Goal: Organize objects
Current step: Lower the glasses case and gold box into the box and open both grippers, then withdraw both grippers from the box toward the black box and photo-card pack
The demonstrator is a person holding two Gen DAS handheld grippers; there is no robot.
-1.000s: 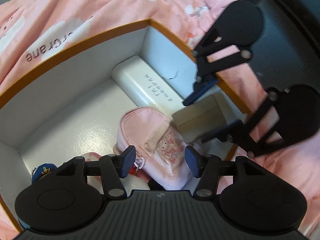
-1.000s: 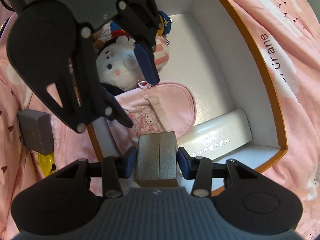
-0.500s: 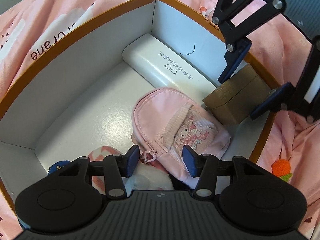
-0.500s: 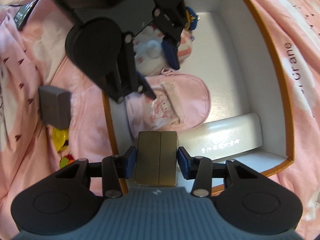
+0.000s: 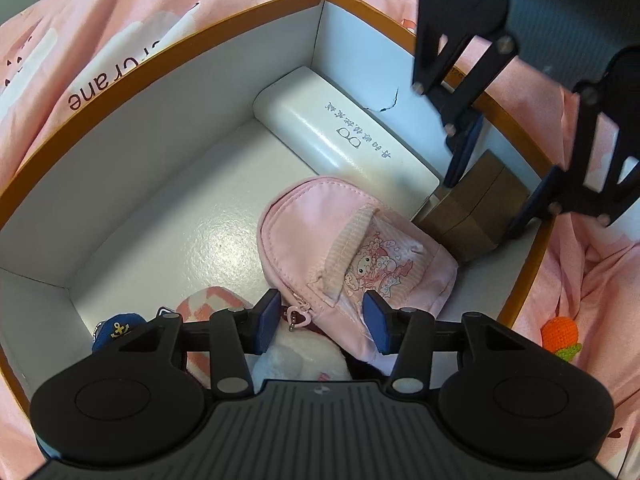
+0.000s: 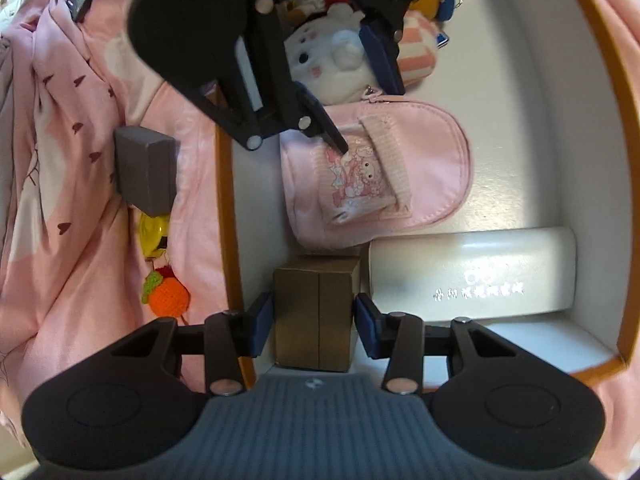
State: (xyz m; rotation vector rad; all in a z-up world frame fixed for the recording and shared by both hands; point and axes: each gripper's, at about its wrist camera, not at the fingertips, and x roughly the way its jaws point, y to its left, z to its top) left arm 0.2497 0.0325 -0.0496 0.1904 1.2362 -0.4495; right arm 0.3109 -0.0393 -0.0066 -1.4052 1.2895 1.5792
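An orange-rimmed white box (image 5: 192, 136) (image 6: 532, 92) holds a white glasses case (image 5: 344, 136) (image 6: 472, 276), a pink mini backpack (image 5: 352, 248) (image 6: 384, 176), a white plush toy (image 6: 332, 60) (image 5: 296, 360) and a brown cardboard box (image 5: 476, 208) (image 6: 316, 312). My right gripper (image 6: 314, 324) (image 5: 492, 196) stands around the brown box in the box's corner, with small gaps at both pads. My left gripper (image 5: 320, 322) (image 6: 360, 92) is open and empty above the backpack's zipper end.
The box lies on pink bedding (image 5: 100, 20). Outside its rim are a grey block (image 6: 144, 168), a yellow toy (image 6: 154, 232) and an orange knitted carrot (image 6: 168, 300) (image 5: 560, 332). A blue sailor-cap toy (image 5: 116, 330) and a pink-white checked item (image 5: 212, 304) lie in the box.
My right gripper lowered the brown box into the box's corner beside the glasses case and its jaws opened slightly. My left gripper pulled back and up from the backpack.
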